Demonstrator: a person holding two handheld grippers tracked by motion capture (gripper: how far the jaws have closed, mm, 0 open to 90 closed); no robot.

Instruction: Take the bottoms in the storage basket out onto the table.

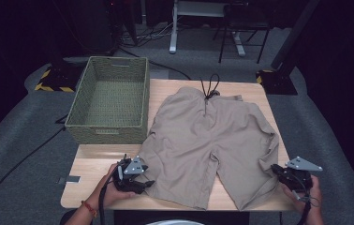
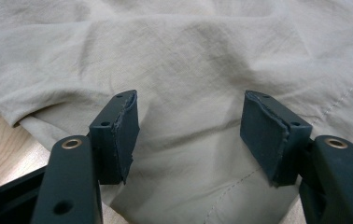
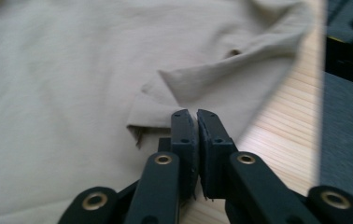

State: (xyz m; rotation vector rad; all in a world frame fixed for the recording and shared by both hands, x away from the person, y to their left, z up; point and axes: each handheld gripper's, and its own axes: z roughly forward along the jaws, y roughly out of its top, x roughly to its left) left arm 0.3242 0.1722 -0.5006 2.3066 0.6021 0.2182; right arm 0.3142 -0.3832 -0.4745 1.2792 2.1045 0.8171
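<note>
While khaki shorts [image 1: 210, 140] lie flat on the bench [image 1: 91, 159], the left hand-held gripper [image 2: 191, 135] spreads over one leg hem; the right hand-held gripper [image 3: 197, 135], pressed together with nothing between, waits beside the other hem, seemingly ready for folding.

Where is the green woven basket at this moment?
In the high view, the green woven basket stands at the far left corner of the wooden table, directly left of the beige shorts, and it overhangs the table's left edge.
</note>
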